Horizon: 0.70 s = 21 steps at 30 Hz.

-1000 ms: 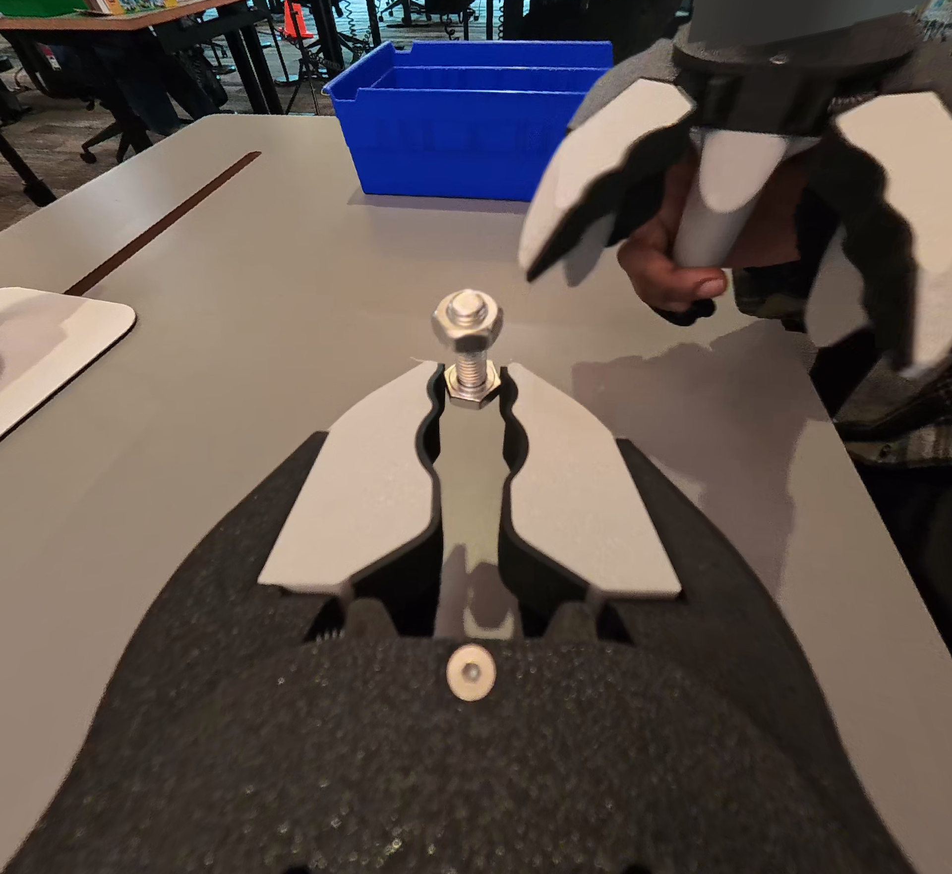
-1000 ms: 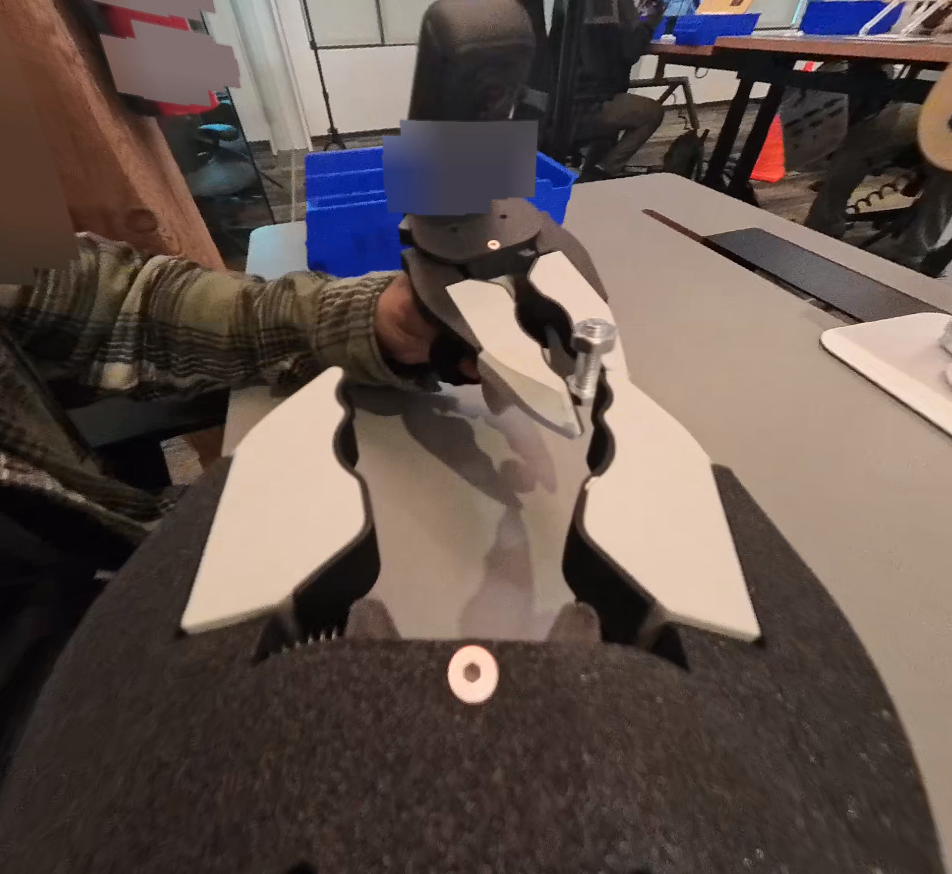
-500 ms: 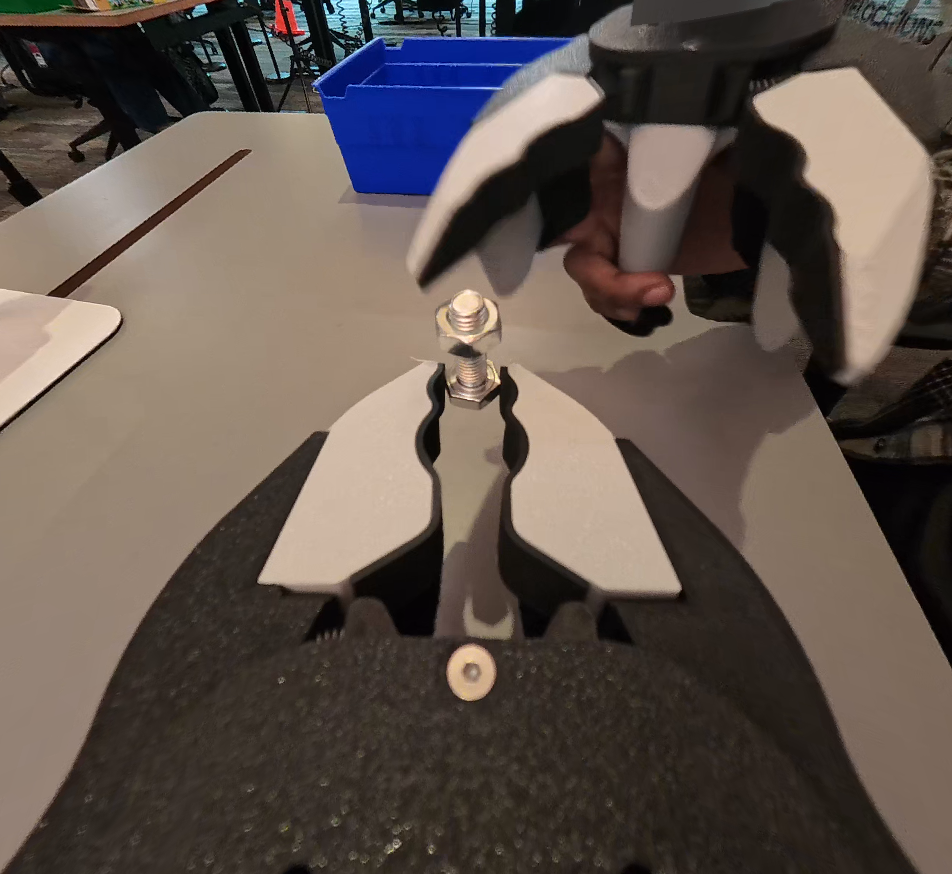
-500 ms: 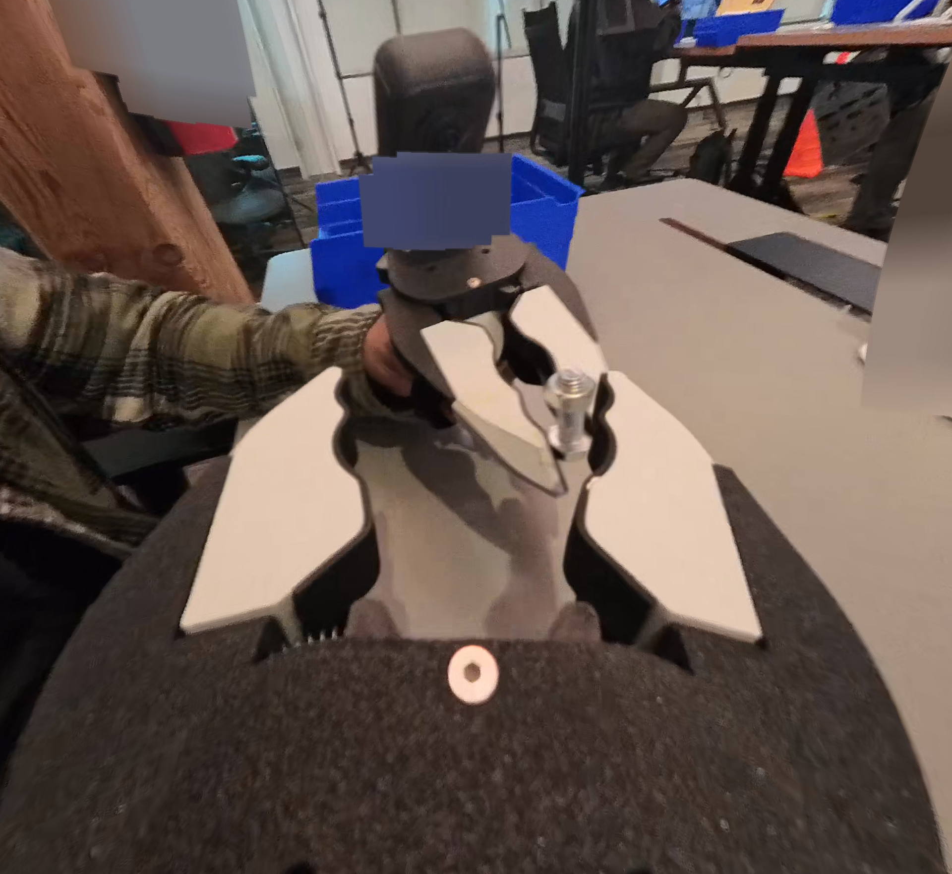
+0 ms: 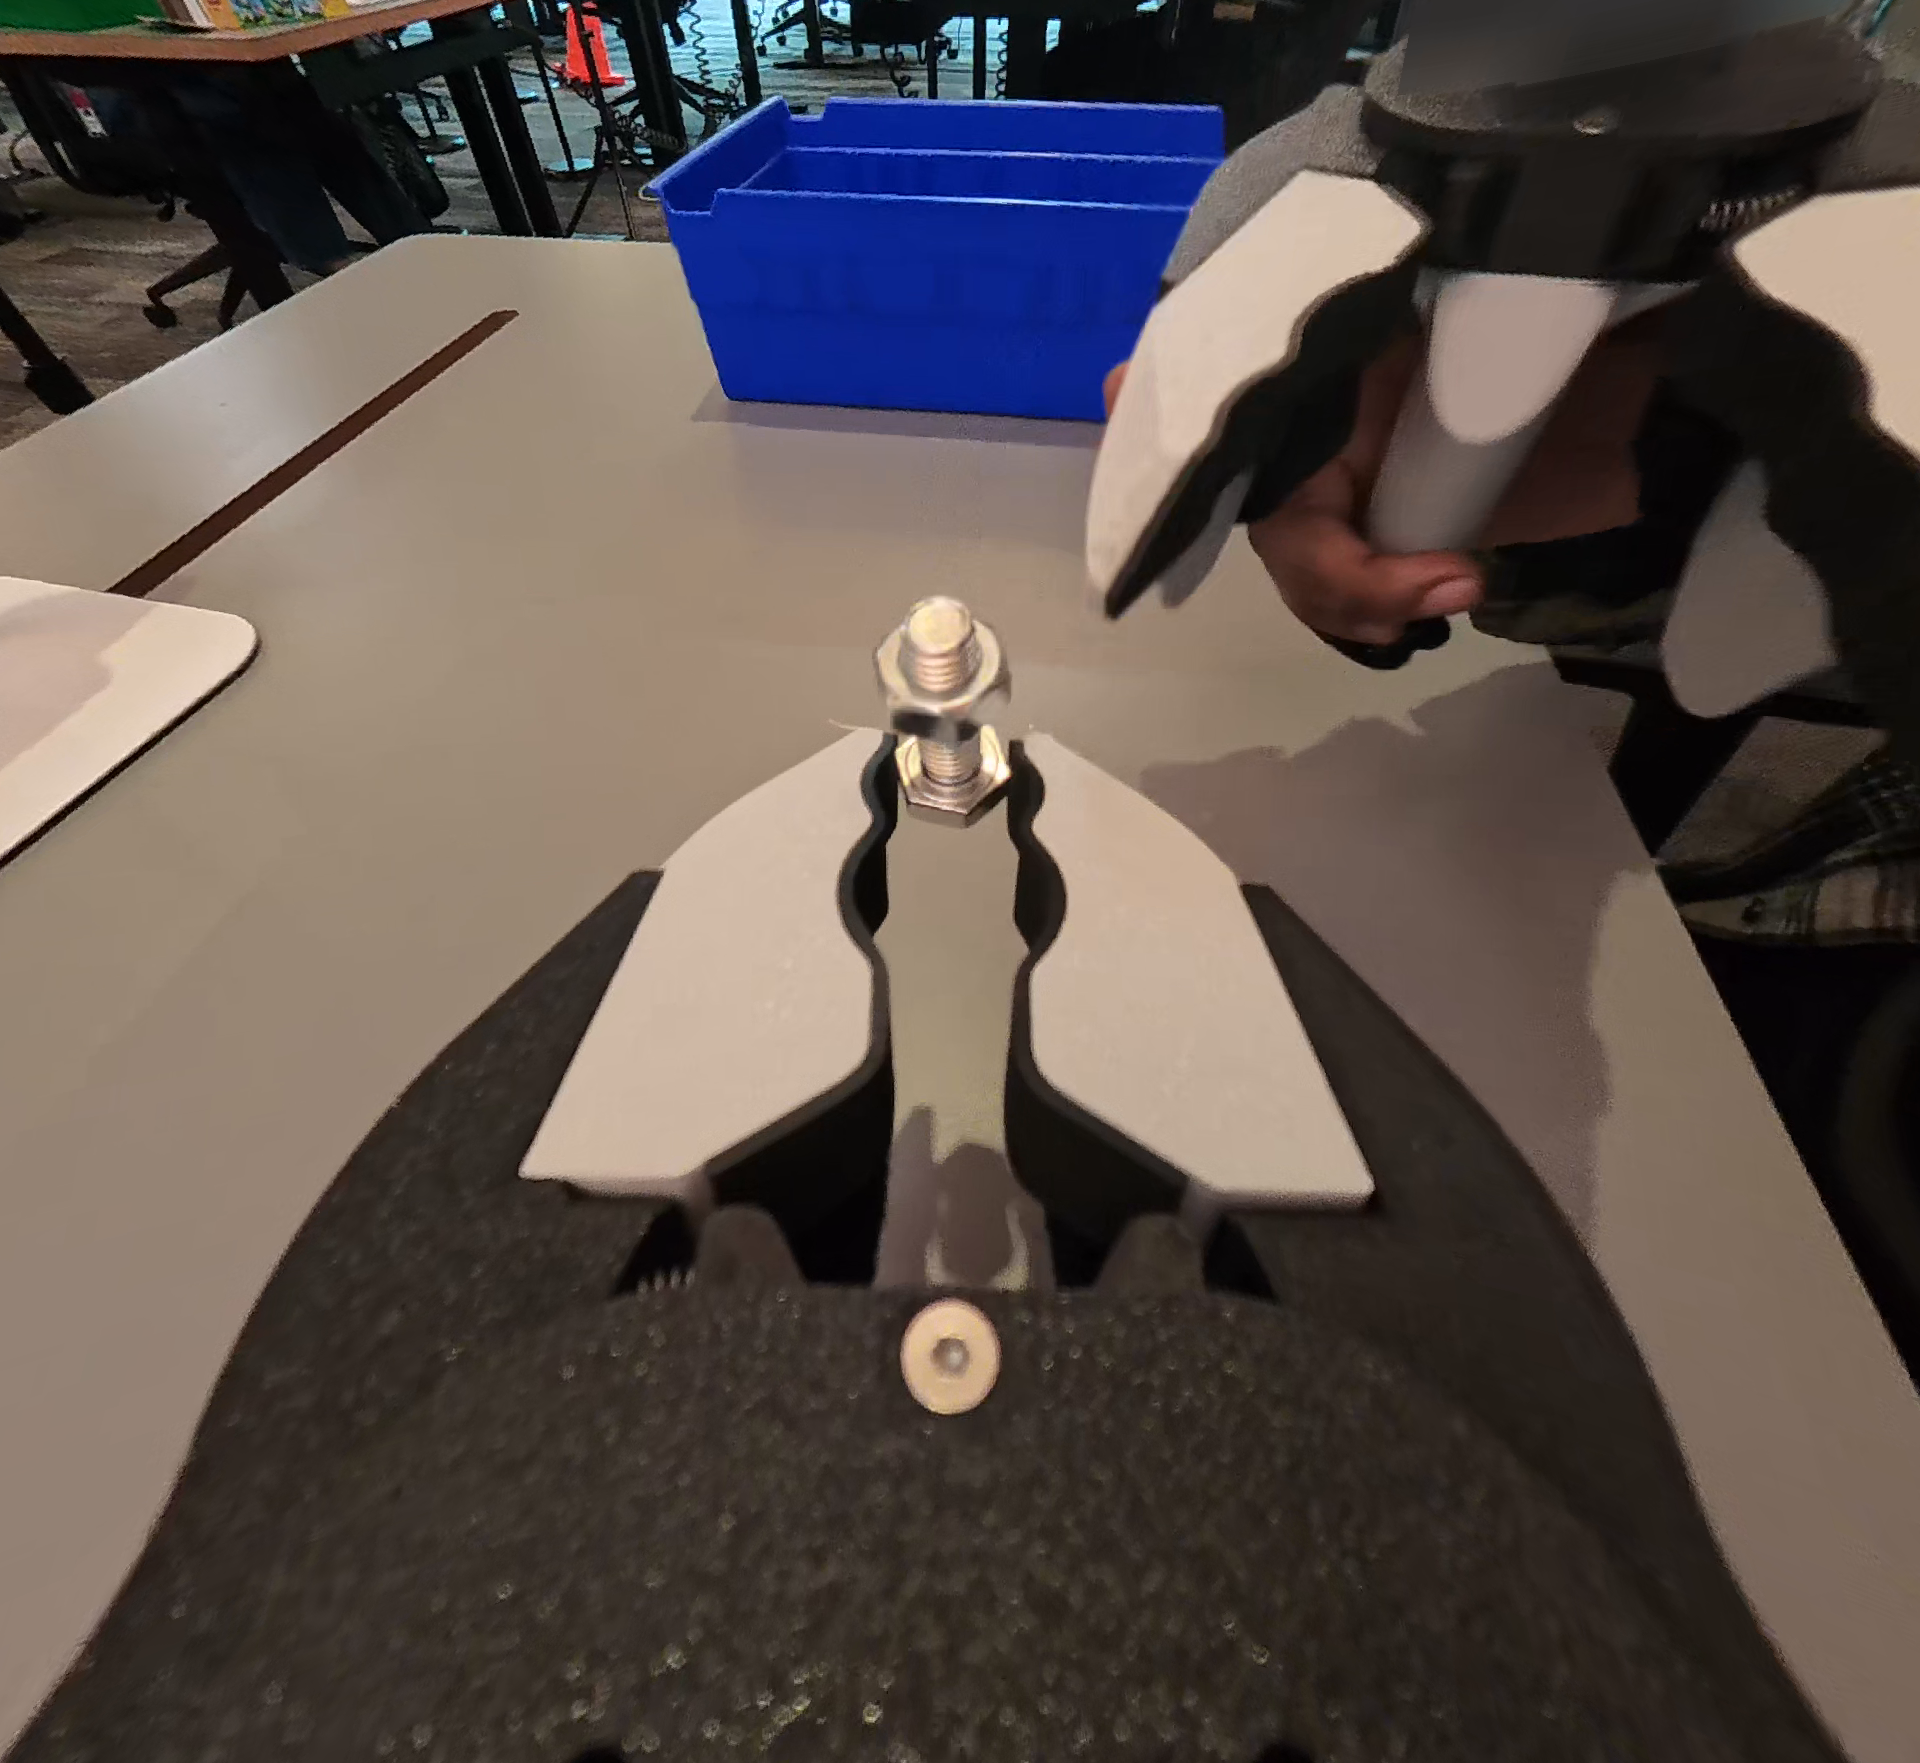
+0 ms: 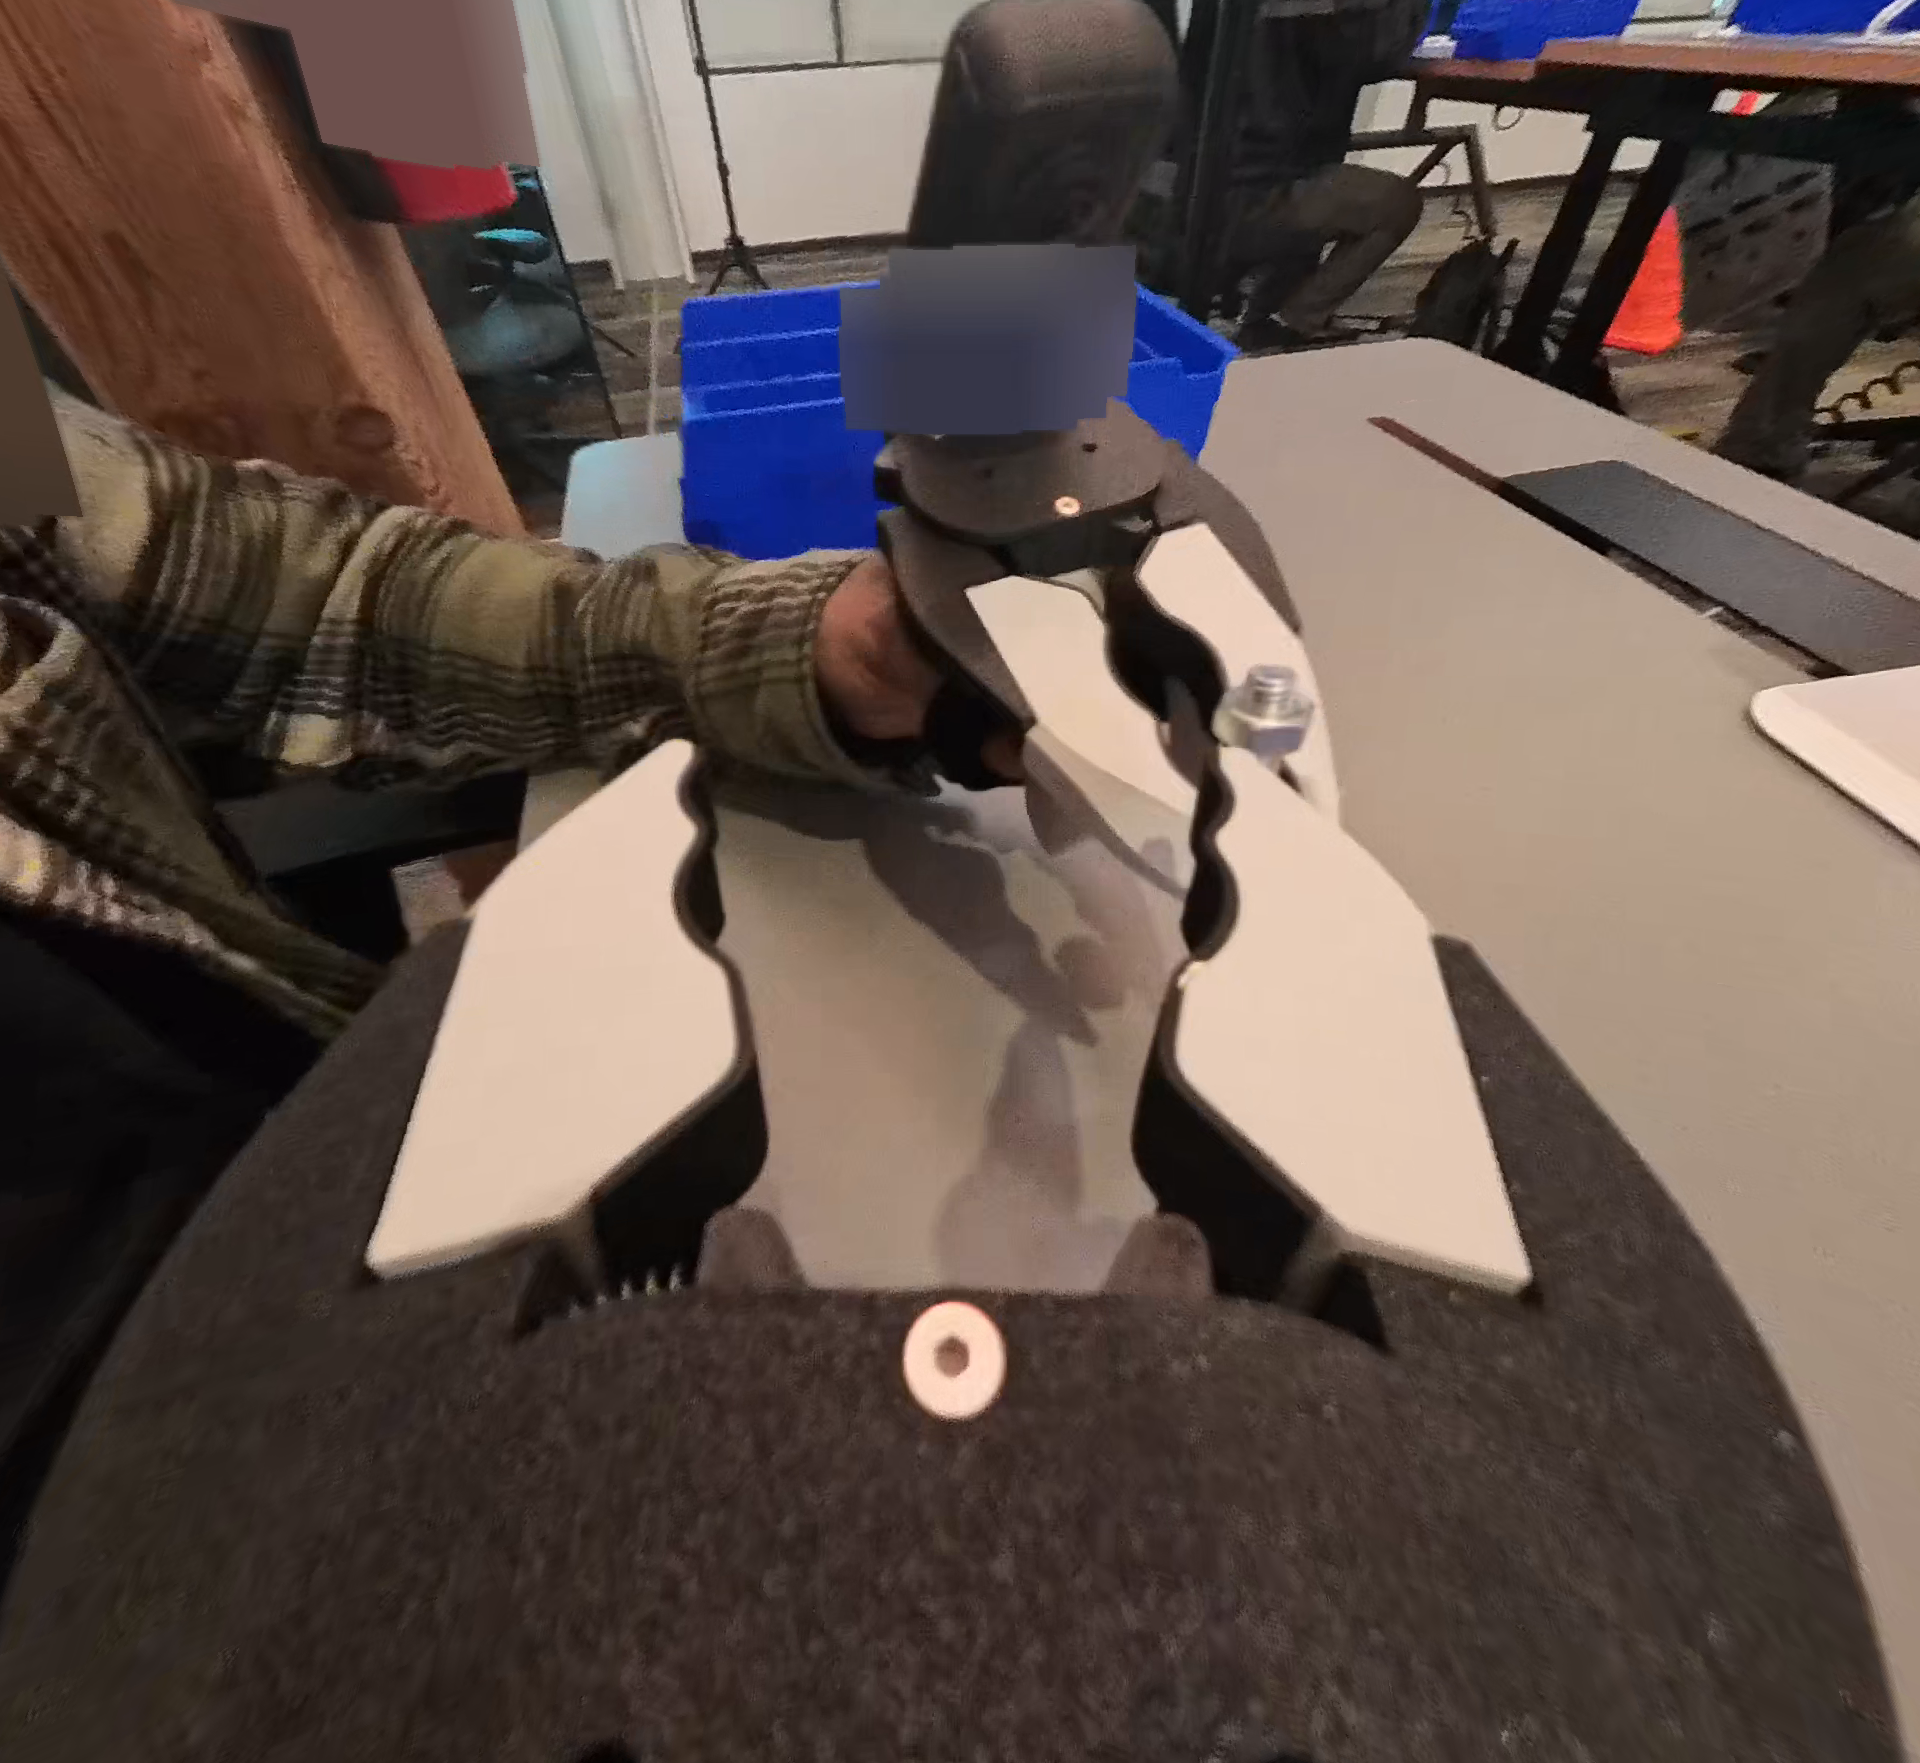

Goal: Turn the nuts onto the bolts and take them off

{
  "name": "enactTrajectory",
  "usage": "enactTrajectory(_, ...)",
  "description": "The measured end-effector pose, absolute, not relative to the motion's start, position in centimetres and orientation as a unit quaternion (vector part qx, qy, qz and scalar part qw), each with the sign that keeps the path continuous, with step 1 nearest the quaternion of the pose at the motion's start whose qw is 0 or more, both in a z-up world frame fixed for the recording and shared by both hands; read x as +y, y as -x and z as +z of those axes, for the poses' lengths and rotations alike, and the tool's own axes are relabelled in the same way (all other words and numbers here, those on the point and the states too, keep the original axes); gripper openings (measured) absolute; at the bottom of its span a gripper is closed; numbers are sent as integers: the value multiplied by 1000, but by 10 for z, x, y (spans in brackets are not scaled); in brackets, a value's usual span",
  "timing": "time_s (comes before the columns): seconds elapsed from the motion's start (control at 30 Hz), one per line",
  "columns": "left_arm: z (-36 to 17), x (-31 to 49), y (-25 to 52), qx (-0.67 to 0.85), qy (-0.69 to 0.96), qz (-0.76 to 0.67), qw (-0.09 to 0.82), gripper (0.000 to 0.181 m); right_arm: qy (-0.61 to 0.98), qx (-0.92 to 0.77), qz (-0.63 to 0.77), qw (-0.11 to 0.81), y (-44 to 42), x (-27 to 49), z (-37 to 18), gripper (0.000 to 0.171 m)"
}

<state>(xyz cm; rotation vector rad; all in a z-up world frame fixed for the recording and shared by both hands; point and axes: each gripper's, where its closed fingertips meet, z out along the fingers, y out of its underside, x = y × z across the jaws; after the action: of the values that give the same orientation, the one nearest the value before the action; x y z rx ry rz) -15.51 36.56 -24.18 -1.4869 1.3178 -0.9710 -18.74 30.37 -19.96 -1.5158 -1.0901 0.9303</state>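
Clamping bolt [image 5: 943, 757] head-down, left tongs [image 5: 948, 783] keep axis vertical, nut [image 5: 943, 674] near tip; right tongs [image 6: 956, 866] apart.

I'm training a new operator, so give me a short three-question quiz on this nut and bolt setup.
1. True or false: the right tongs grip the nut.
2. What do the left tongs clamp? A) the head of the bolt B) the nut C) nothing
3. Fill in: the nut sits near the bolt's ___ end.

Key: 1 false, they are open and apart from it; 2 A; 3 top.
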Motion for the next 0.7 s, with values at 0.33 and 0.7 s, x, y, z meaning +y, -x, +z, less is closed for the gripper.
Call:
enactTrajectory(0.33,-242,360,152,541,595,-397,443,20,632,-448,378,507,185,333,-200,88)
enactTrajectory(0.7,-240,359,152,539,593,-399,445,20,638,-452,343,521,177,327,-189,86)
